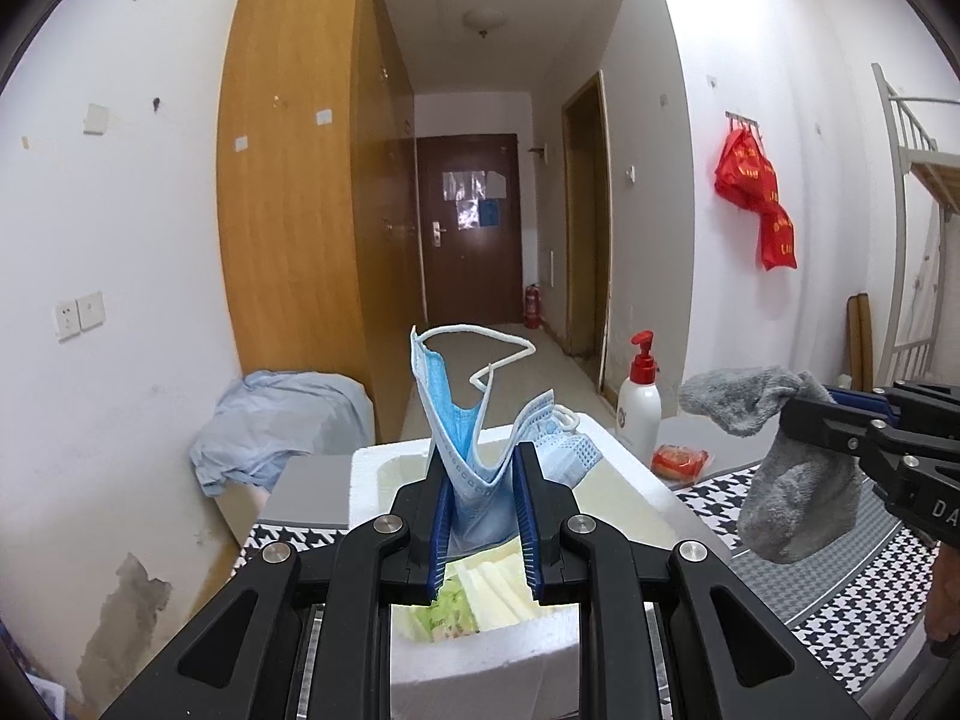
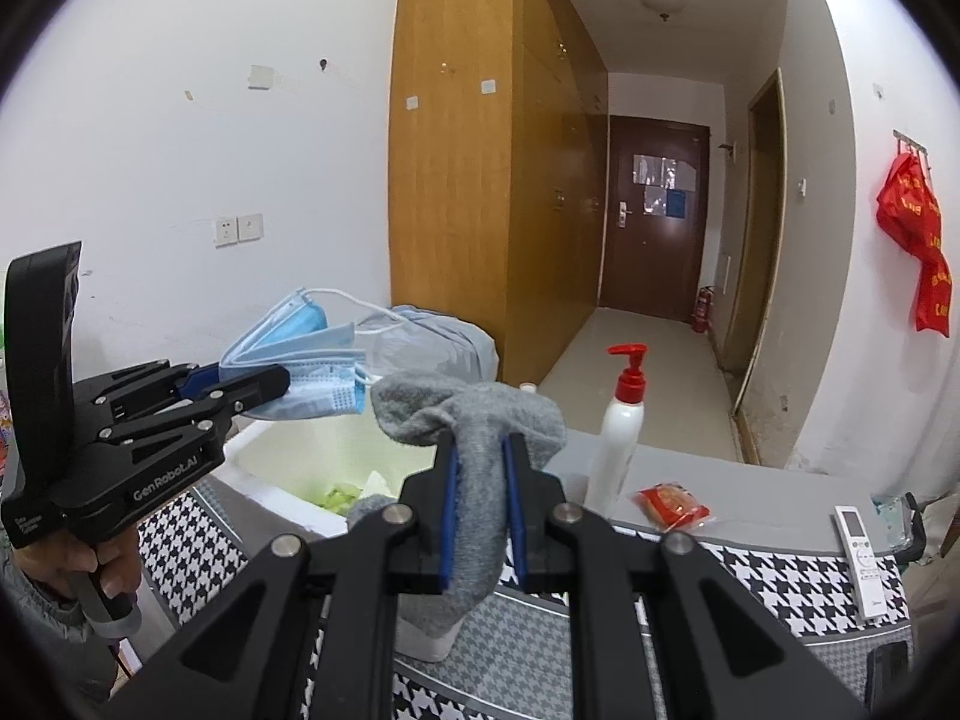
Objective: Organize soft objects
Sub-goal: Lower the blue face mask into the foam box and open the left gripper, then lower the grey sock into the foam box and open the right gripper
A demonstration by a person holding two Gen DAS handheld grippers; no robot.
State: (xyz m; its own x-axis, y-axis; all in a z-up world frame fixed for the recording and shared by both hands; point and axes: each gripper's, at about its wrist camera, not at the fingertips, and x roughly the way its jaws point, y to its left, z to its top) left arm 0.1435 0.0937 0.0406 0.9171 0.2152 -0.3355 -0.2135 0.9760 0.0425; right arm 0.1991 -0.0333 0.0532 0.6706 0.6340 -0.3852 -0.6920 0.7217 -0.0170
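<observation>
Below the left jaws: the white foam box (image 1: 372,468) stands open, so the left gripper (image 1: 480,516) is the nearer to it.
Left jaws: closed on a bunch of blue face masks (image 1: 462,426), which rise upright between the pads, ear loops on top.
Right jaws: we see the right gripper (image 2: 480,510) clamped on a grey sock (image 2: 474,420), its length hanging down across the pads.
Sock to box: just right of the rim, above the houndstooth cloth (image 2: 750,576).
Hidden: we cannot count the masks; the box floor is mostly covered by the left gripper; pale green contents are unclear.
</observation>
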